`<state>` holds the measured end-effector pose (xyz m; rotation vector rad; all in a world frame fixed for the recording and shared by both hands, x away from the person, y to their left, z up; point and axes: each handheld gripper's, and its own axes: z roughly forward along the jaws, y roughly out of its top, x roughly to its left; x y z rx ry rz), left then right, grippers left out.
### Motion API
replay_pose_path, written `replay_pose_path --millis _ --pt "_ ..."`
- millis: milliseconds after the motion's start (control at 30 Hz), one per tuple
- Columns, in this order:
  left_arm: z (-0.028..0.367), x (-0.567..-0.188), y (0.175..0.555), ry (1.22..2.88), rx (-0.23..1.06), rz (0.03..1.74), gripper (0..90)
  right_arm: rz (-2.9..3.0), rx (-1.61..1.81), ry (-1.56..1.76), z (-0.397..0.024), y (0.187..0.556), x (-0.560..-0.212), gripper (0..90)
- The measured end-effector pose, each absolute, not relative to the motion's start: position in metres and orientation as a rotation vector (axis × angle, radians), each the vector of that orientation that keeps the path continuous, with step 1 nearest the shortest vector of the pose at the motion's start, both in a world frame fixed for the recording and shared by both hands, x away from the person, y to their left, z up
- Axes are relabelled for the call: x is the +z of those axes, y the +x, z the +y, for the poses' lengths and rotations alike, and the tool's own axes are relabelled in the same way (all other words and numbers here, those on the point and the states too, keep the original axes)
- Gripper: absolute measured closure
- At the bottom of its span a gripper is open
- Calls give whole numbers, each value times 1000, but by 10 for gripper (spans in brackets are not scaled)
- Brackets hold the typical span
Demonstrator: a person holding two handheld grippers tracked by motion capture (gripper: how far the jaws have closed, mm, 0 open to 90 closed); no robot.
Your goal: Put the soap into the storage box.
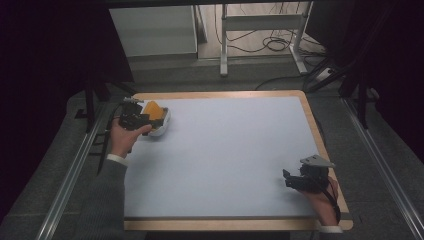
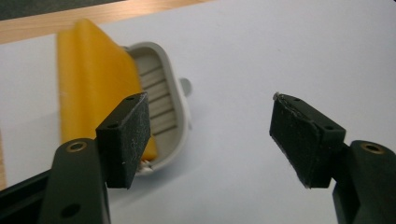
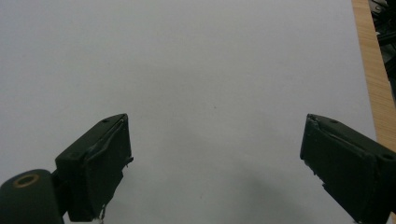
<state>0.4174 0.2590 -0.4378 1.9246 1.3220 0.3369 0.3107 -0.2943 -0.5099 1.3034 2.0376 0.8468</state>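
two grippers: one in each hand, well apart at opposite sides of the white table top [image 1: 225,155].
left gripper [image 1: 142,118]: upper left of the high view, held in the person's left hand [image 1: 125,137], beside the white dish.
left jaws: wide apart with only bare table top between the pads; in the left gripper view [image 2: 210,135] the left pad stands in front of the near edge of the dish and the sponge, and whether it touches them i cannot tell.
yellow sponge [image 2: 95,81]: a flat yellow block standing tilted in the dish, leaning toward the left of the left gripper view; in the high view [image 1: 155,110] it sits at the upper left of the frame, near the far left corner of the table.
white dish [image 2: 175,100]: a small ribbed tray with a rounded rim and a small tab on its right side; it rests on the table top [image 1: 161,129].
right gripper [image 1: 292,180]: lower right of the high view, in the right hand [image 1: 325,200], with a grey three-cornered plate on top, near the right wooden edge.
right jaws: wide apart in the right gripper view [image 3: 215,163], gripping nothing, bare white surface between them.
table edge [image 3: 369,60]: a light wooden strip along the upper right of the right gripper view.
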Motion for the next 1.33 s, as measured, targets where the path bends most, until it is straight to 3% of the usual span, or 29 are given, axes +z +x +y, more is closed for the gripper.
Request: replay_pose_path --millis 700,1333 --pt "234 -504 338 2016 232 1182 273 2028 835 1299 -293 307 -507 88" --pt "230 -521 328 2016 194 1184 264 2028 852 1263 -292 306 -506 88"
